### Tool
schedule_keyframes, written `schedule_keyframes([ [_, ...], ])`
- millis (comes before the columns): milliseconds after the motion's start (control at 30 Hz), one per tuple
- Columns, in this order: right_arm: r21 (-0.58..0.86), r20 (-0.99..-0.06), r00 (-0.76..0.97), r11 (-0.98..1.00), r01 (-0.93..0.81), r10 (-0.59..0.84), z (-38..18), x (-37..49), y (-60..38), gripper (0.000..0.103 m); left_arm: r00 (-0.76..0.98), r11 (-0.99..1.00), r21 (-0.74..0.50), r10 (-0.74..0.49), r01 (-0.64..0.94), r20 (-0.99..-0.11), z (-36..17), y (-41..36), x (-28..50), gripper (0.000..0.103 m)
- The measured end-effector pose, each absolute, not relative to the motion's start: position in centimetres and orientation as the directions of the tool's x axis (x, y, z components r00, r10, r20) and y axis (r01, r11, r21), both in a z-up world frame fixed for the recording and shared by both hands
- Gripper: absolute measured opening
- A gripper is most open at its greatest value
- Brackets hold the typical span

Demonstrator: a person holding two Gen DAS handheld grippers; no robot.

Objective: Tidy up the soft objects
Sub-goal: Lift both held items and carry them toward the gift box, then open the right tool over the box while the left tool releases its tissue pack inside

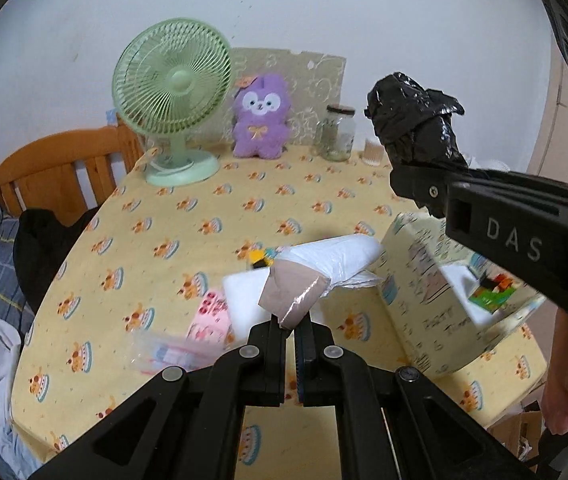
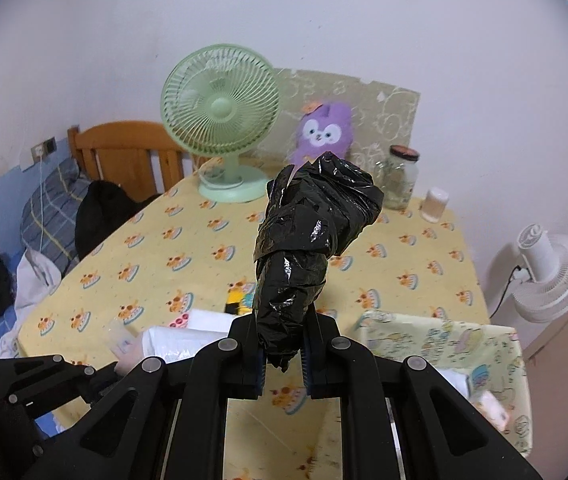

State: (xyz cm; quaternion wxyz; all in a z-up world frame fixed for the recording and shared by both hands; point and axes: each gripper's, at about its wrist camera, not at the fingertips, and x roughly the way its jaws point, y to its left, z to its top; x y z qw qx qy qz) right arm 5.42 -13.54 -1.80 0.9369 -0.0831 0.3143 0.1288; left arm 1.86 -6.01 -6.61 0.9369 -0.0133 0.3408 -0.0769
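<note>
The right gripper (image 2: 282, 354) is clamped on a crumpled black bag (image 2: 308, 244), held upright above the table (image 2: 156, 232) in front of the plush (image 2: 326, 132). The left gripper (image 1: 292, 326) is pinched tight on the brown end of a white roll (image 1: 324, 266), lifting it over a white pad (image 1: 244, 296) beside the fabric box (image 1: 416, 280). A fan (image 1: 172, 92) and a jar (image 1: 338, 132) stand at the table's far edge.
</note>
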Motion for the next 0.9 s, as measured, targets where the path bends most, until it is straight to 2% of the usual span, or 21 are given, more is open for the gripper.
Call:
schedule_keyframes([
  [533,-0.042,-0.563,0.818,0.985,-0.168,0.116,0.2,4.0,-21.6,0.016,0.753,0.972,-0.075,-0.222,0.224,-0.619,-4.8,-12.6,3.4,0.000],
  [900,-0.022,-0.581,0.813,0.997,-0.076,0.049,-0.9,3.4,-27.4,0.016,0.715,0.948,-0.081,-0.286,0.307,-0.638,-5.2,-18.2,4.7,0.000],
])
